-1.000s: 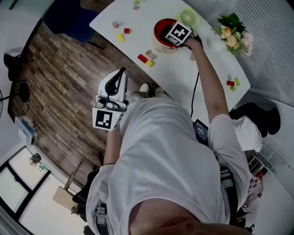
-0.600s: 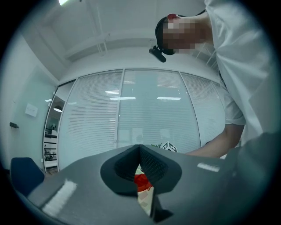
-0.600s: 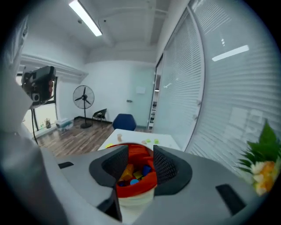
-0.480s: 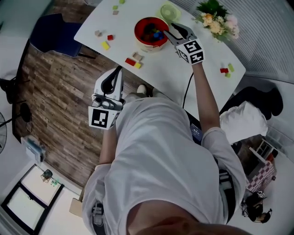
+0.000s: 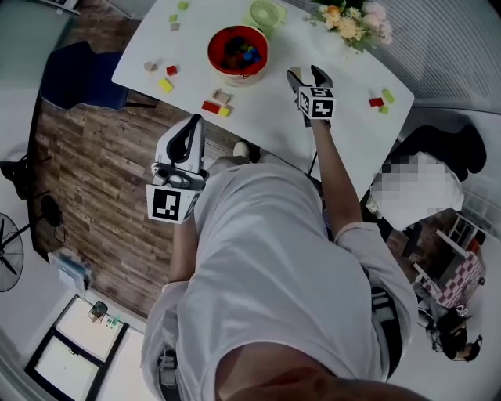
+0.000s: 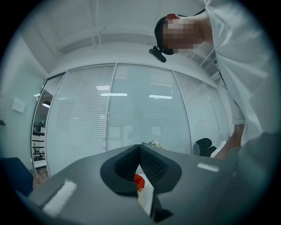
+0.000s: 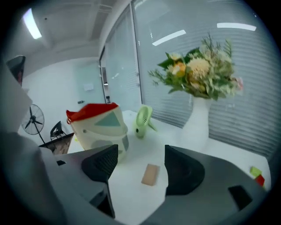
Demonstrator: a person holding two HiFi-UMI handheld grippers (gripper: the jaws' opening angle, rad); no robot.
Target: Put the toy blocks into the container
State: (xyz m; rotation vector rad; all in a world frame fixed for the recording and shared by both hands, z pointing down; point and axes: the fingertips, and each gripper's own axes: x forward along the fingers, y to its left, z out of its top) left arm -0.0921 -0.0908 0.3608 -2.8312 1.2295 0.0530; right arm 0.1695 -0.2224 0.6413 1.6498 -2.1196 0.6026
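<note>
The red-rimmed container (image 5: 237,51) stands on the white table (image 5: 274,117) with several coloured blocks inside. My right gripper (image 5: 307,76) hangs low over the table to the right of it, jaws opening. In the right gripper view a flat tan block (image 7: 150,174) lies on the table between the open jaws of that gripper (image 7: 140,154), untouched, with the container (image 7: 97,125) to the left. My left gripper (image 5: 194,124) is held near the body off the table's front edge, and its jaws (image 6: 139,148) meet at the tip.
Loose blocks lie scattered: red, yellow and tan ones (image 5: 215,106) before the container, more at the left (image 5: 163,77), a red and green pair (image 5: 381,99) at the right. A green fan (image 5: 266,14) and a vase of flowers (image 5: 348,19) stand behind. Wooden floor lies below.
My right gripper has drawn back from over the container to the table on its right, and its jaws stand wider. The left gripper has stayed where it was.
</note>
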